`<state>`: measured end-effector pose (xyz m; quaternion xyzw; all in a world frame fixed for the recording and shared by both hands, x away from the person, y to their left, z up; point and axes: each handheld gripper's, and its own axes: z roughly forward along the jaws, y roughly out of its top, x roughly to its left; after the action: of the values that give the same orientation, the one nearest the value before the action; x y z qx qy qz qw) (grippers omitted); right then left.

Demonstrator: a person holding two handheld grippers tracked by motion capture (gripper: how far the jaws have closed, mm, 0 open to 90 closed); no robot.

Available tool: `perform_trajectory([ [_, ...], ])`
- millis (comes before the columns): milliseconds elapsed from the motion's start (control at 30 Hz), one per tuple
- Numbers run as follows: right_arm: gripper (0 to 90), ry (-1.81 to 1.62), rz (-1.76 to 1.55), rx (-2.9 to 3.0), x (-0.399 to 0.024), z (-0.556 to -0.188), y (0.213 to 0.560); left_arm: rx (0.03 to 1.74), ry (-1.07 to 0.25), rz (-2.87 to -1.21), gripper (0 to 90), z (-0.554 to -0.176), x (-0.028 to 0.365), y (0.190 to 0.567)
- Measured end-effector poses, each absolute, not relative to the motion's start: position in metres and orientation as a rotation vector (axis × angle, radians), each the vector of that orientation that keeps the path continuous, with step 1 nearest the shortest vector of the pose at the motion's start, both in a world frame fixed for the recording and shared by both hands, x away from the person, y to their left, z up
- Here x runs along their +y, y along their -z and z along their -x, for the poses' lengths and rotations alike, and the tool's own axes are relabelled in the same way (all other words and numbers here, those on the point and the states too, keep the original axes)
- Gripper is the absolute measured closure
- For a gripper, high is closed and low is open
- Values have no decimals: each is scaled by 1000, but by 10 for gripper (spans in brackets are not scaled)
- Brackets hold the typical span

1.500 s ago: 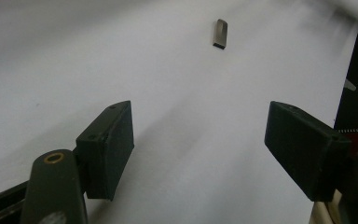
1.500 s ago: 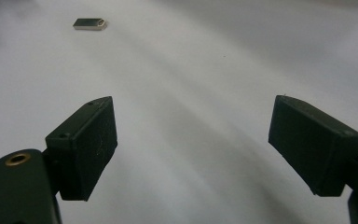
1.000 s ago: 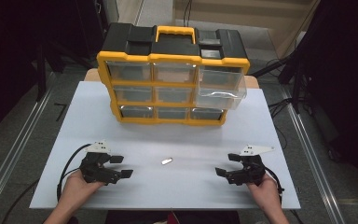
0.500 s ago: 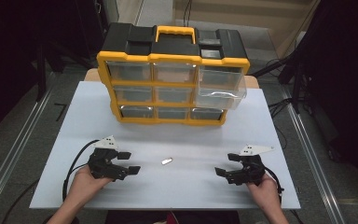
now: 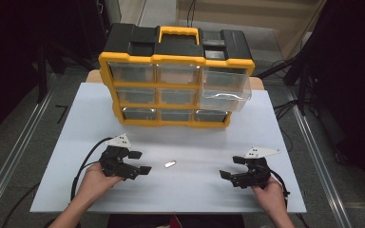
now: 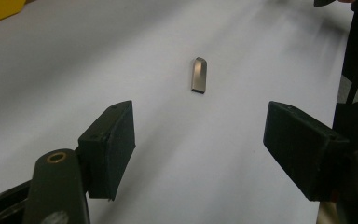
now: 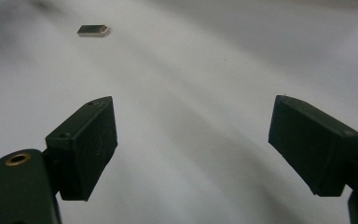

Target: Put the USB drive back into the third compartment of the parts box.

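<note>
One small metal piece [image 5: 170,165] lies flat on the white table [image 5: 76,123], between the two grippers. It looks like a tiny silver stick with one rounded end.

Two grippers are here. The left gripper [image 5: 140,162] is close to the metal piece and points right at it. Its jaws are wide open and hold nothing. In the left gripper view the piece [image 6: 199,75] sits just ahead, in the middle of the gap. I think the jaws are lined up this way so they can go around the piece and pinch it.

The right gripper [image 5: 230,167] is farther off, well apart from the piece. Its jaws are wide open too, with nothing in them. It seems to be waiting.

One yellow and black box [image 5: 176,76] stands at the back of the table. It has nine clear drawers in three rows. One drawer [image 5: 224,90] on the right sticks out, maybe ready for the piece.
</note>
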<state>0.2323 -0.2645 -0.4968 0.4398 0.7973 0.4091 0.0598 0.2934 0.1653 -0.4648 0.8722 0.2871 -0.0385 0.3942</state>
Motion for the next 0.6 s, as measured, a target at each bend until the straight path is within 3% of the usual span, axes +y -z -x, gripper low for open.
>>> perform_trajectory([
  [600, 137, -1237, -1331, 2414, -265, -233, 497, 693, 122, -2236, 262, -306, 139, 460],
])
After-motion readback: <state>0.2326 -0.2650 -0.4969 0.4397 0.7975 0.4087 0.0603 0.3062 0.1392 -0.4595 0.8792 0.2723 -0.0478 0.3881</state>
